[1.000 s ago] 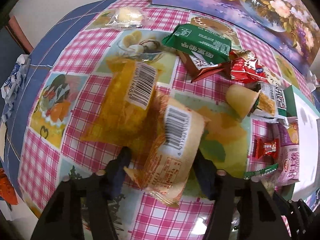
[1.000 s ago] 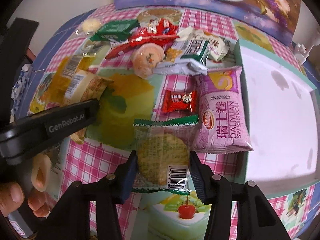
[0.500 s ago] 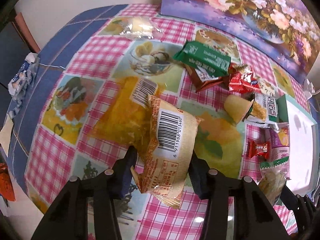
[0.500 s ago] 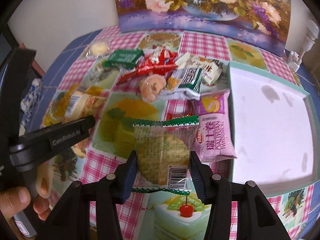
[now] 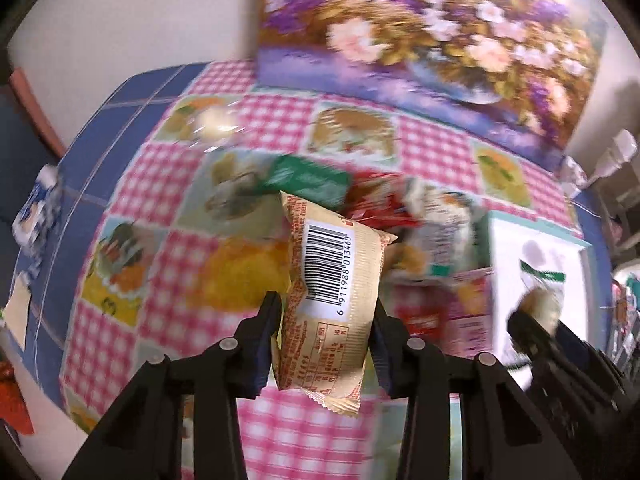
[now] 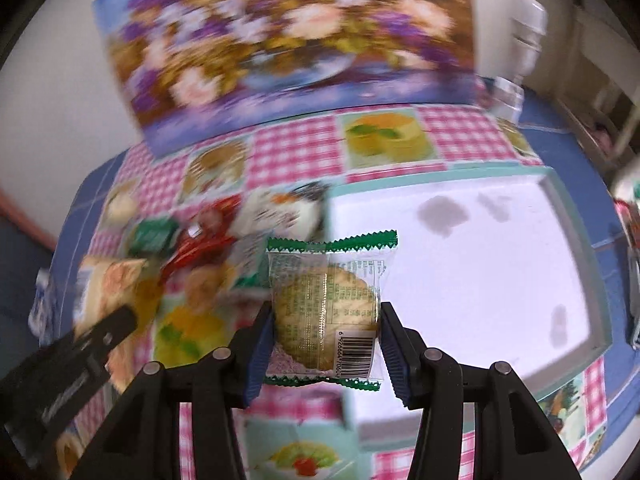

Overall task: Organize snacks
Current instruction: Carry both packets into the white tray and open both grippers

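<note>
Snacks are in both our grippers, lifted clear of the table. Our left gripper [image 5: 326,334] is clenched on a tan cake packet [image 5: 330,308], which stands upright between the blue finger pads with its white barcode label facing the camera and its crimped lower edge hanging below the fingers. Our right gripper [image 6: 326,344] is clamped on a clear biscuit packet [image 6: 326,308] with green zigzag edges; a round pale biscuit shows through the wrap, and a small barcode sits at its lower right corner.

Below, the table wears a pink-checked cloth [image 5: 432,148] with fruit and dessert pictures. A heap of other snacks lies in the middle of it, blurred by motion: we can make out a green packet [image 5: 308,180] at the far side and a red wrapper [image 5: 376,204] just right of it, but little else.

To the right of the heap sits a white tray [image 6: 480,248] with a pale green rim. In the right wrist view the biscuit packet hangs over the tray's near left edge. In the left wrist view that same packet and the right gripper show at the right, over the tray.

A flower painting [image 6: 288,40] leans against the wall at the far edge of the table.
</note>
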`<state>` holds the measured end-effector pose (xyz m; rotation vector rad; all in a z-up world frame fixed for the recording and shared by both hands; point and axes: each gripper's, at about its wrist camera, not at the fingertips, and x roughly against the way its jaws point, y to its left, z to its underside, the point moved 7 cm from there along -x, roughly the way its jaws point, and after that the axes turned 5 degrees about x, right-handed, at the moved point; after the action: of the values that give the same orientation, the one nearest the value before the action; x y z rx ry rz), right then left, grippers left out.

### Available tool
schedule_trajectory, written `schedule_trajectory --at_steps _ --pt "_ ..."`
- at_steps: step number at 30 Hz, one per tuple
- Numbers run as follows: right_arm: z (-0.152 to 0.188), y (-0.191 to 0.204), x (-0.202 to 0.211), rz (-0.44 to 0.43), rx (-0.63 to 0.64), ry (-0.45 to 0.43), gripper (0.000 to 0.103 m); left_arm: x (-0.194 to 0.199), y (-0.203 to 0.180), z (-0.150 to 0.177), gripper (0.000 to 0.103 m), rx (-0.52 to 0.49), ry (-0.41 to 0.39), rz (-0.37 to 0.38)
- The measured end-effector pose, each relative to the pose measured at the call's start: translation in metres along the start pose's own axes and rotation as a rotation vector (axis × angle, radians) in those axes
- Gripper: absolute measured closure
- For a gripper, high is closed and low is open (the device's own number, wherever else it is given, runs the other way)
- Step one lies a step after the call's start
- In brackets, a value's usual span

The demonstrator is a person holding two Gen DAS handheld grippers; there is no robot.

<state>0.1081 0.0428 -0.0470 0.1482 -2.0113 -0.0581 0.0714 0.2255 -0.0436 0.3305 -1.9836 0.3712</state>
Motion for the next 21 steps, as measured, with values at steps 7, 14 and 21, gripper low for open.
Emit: schedule_trajectory --at_steps 7,14,21 --pt "-0.018 -0.066 -0.018 0.068 -0.167 0.031 0.05 -0.001 -0.068 -0.016 0.061 -0.093 -0.009 0.052" --pt "-0.02 -0.137 -0.041 0.145 -0.317 0.088 0.05 -0.018 -0.149 -0.019 0.061 -0.184 0.011 0.136" --pt "-0.015 -0.198 -0.055 0.203 -0.451 0.114 0.05 -0.064 -0.209 -0.003 0.061 -0.265 0.076 0.155"
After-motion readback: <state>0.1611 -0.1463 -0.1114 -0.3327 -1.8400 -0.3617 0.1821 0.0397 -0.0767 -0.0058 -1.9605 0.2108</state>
